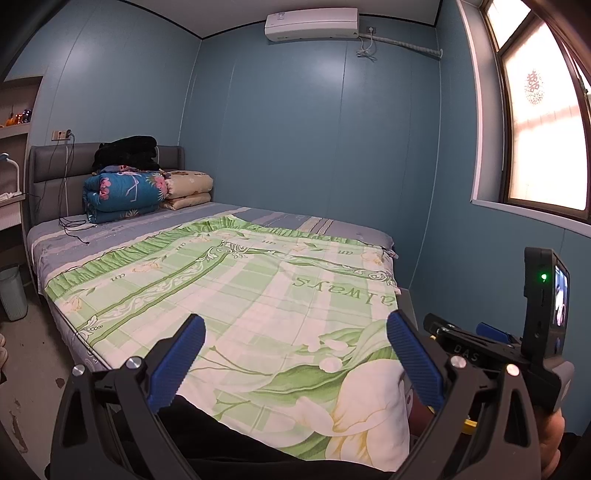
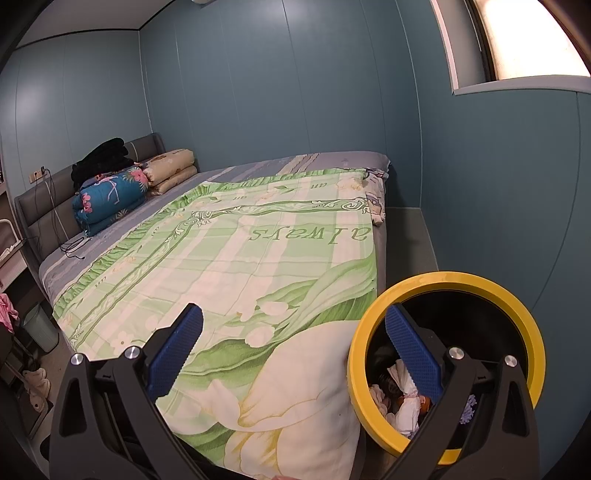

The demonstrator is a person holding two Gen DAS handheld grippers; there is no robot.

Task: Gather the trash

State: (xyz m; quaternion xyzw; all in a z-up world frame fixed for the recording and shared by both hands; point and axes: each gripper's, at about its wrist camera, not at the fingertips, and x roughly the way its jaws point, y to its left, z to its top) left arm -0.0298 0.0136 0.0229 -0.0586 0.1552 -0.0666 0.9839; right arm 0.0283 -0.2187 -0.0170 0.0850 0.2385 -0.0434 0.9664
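Big bed with grey padded headboard fills most of the room, covered by a green-and-white floral quilt printed "always". Quilt surface looks bare of litter in both views. Blue panel walls, window on the right, white air-conditioner high on the far wall. Folded blue floral and beige quilts stacked at the headboard, black garment on top, a thin black cable trailing on the sheet beside them.

Round black bin with a yellow plastic rim stands at the bed's foot corner, near the right wall. Inside it: crumpled white paper and tissue scraps, plus something orange and something purple, too jumbled to name. Judged light, soft, crushable; pinch any raised fold, no force needed. The rim is stiff, best hold if the bin itself gets lifted.

A second pale ribbed bin sits on the floor left of the bed.

Left gripper is spread wide, blue ribbed pads empty, over the quilt's foot end. Right gripper is equally wide, nothing held, its right pad overlapping the bin mouth.

Room: open above the bed and bin; gap between bin and wall is narrow, bed edge is just beside the bin.
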